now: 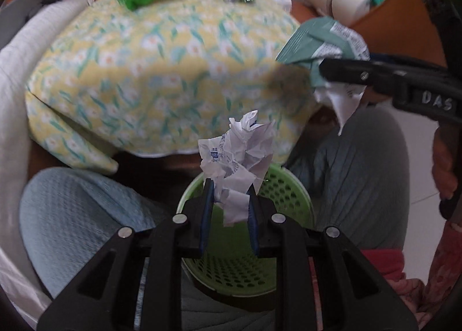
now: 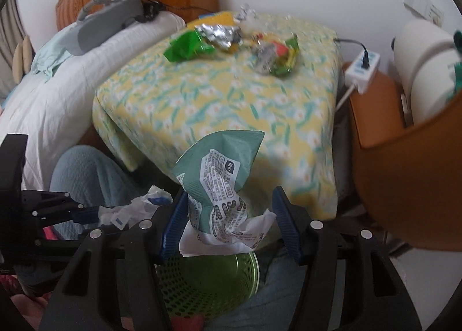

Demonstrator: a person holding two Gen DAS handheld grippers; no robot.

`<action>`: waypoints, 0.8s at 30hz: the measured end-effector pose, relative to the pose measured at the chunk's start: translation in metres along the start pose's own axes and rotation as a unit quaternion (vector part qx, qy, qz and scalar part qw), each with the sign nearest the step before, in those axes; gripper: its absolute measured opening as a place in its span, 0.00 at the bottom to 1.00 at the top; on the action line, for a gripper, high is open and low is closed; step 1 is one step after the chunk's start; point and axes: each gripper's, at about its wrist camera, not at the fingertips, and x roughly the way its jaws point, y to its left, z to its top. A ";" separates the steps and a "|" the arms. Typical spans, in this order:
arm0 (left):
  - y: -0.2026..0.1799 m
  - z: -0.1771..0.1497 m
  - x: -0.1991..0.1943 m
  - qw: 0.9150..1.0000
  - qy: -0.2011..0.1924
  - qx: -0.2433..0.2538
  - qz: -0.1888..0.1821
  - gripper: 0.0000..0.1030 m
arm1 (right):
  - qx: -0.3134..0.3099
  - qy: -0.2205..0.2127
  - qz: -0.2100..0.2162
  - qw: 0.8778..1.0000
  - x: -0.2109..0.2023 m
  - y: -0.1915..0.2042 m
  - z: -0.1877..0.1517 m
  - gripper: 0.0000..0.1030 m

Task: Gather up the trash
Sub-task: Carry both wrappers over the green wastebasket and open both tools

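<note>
Left hand-held gripper (image 1: pixel 231 195), lower centre: jaws nearly together, pinching a crumpled white paper (image 1: pixel 238 154) above the green mesh basket (image 1: pixel 286 189). Right hand-held gripper (image 2: pixel 231 221), lower centre: jaws stand wider around a teal wrapper (image 2: pixel 222 175) over the same basket; blur leaves contact on its right pad unclear. More wrappers (image 2: pixel 190 45) lie on the floral tabletop (image 2: pixel 219 105), upper centre.

Yellow floral tablecloth (image 1: pixel 161 65), perforated lime-green basket (image 1: pixel 277 189), white blue-printed crumpled paper (image 1: pixel 239 154), sage-green wrapper (image 2: pixel 219 175)
</note>
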 end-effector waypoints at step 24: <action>0.001 0.004 -0.015 0.997 -0.040 0.012 0.072 0.92 | -0.003 0.044 0.019 0.999 0.029 0.006 -0.025 0.60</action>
